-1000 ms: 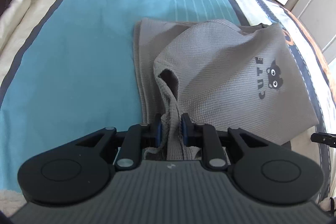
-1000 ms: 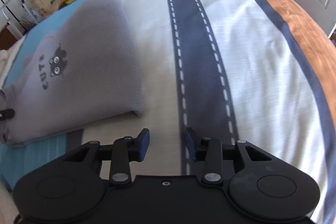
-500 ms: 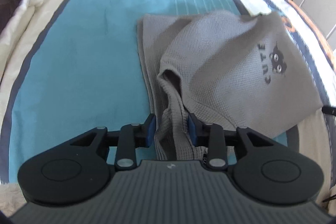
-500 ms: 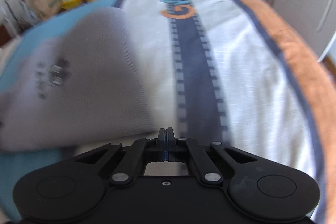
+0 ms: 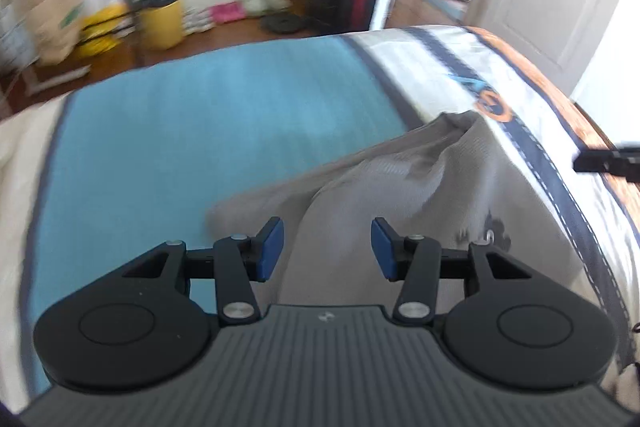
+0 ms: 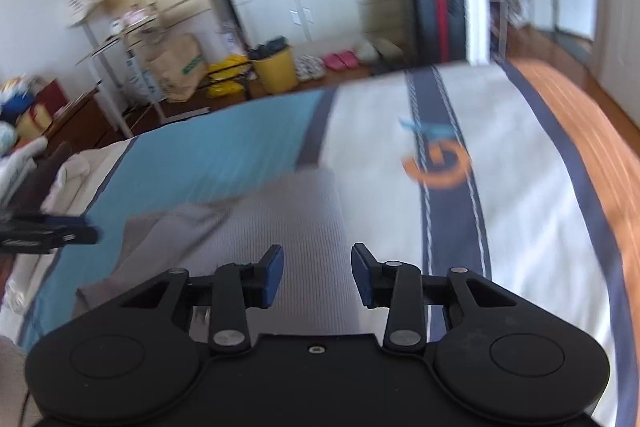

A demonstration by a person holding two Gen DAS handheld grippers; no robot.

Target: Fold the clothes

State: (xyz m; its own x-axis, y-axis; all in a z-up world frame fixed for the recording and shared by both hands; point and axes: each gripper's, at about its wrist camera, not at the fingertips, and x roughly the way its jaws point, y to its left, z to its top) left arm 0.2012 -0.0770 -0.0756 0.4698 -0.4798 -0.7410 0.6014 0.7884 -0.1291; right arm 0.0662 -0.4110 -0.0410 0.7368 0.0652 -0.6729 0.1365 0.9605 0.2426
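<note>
Bedroom clutter lines the far wall beyond both grippers: a yellow bin (image 6: 275,70), a brown paper bag (image 6: 180,67), pink slippers (image 6: 340,59) and a dark suitcase with a red stripe (image 6: 438,21) on a wooden floor. Nearer lies the bed (image 5: 168,155), its cover striped in blue, white, dark navy and orange. On it rests the grey garment (image 5: 360,195), a waffle-knit piece lying rumpled just ahead of and beneath both tools. The left gripper (image 5: 327,250) has its blue-padded jaws opening; grey cloth shows in the gap below them, but the pads press on nothing. The right gripper (image 6: 317,275) is likewise opening, its pads clear of the fabric that spreads under and beyond them. The left wrist view alone shows the garment's raised fold running away toward the right, and a small dark print (image 5: 494,231) on the cloth beside the right-hand finger, too blurred to read; it also catches the tip of the other tool at its right edge, over the orange stripe. The right wrist view alone shows a metal shelving rack (image 6: 120,39) far to the left of the gripper, the orange and blue logo (image 6: 436,163) on the cover's navy band ahead and to the right, and the left tool entering at the left edge over the blue stripe. Both views are smeared by motion.
</note>
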